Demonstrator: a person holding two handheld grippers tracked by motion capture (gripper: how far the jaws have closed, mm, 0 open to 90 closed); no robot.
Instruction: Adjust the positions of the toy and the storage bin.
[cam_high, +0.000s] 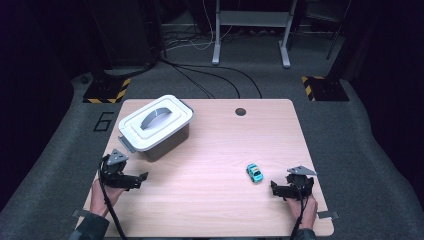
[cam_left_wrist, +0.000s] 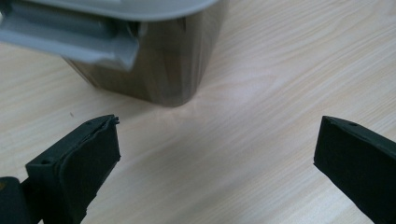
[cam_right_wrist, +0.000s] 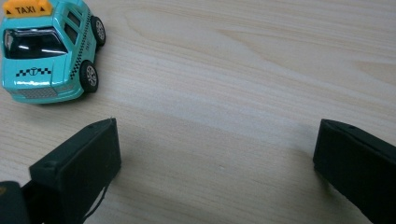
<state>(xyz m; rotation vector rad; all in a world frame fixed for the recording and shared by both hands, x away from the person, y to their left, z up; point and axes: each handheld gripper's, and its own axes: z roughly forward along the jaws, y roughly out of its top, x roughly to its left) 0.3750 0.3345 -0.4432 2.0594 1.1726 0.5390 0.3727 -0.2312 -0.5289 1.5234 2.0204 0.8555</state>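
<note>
Light wood-grain table (cam_high: 210, 200), turquoise toy taxi (cam_high: 254, 173) near right gripper (cam_high: 274, 188), grey lidded plastic box (cam_high: 156, 126) near left gripper (cam_high: 141, 179), both jaws wide apart, empty.

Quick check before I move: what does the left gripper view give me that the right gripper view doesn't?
Left gripper view: the lower corner of the lidded storage box and its grey latch, close ahead of the left gripper.

Right gripper view: the teal toy taxi, upright on its wheels, ahead and off to the left of the right gripper, not between the jaws.

Both: bare wooden table and a pair of black jaws standing wide apart, holding nothing.
</note>
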